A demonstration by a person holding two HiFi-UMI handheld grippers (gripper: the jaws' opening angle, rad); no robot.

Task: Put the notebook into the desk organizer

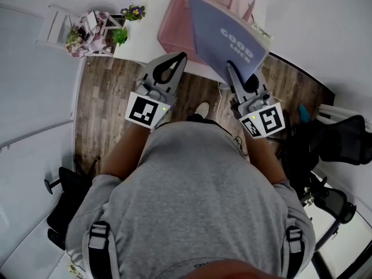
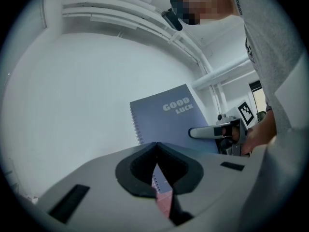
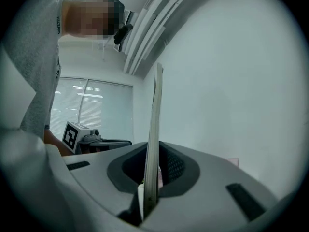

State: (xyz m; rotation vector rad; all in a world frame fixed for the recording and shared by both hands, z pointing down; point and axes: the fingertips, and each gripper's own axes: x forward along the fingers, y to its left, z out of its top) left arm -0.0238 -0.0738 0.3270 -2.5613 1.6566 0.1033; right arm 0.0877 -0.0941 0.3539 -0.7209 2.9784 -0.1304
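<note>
A blue-grey spiral notebook (image 1: 224,36) printed "GOOD LUCK" is held upright over the pink desk organizer (image 1: 170,28) on the white desk. My right gripper (image 1: 231,67) is shut on its lower edge. In the right gripper view the notebook (image 3: 156,110) shows edge-on, rising from between the jaws. My left gripper (image 1: 182,56) hovers to the notebook's left, above the desk's front edge, its tips touching and holding nothing. The left gripper view shows the notebook's cover (image 2: 169,117) with the right gripper (image 2: 198,132) clamped on it.
The white desk (image 1: 139,45) carries a small white planter with flowers (image 1: 93,28) and a potted plant (image 1: 133,10) at its left end. Wooden floor (image 1: 110,115) lies below. Black office chairs stand at the right (image 1: 343,138) and lower left (image 1: 64,208).
</note>
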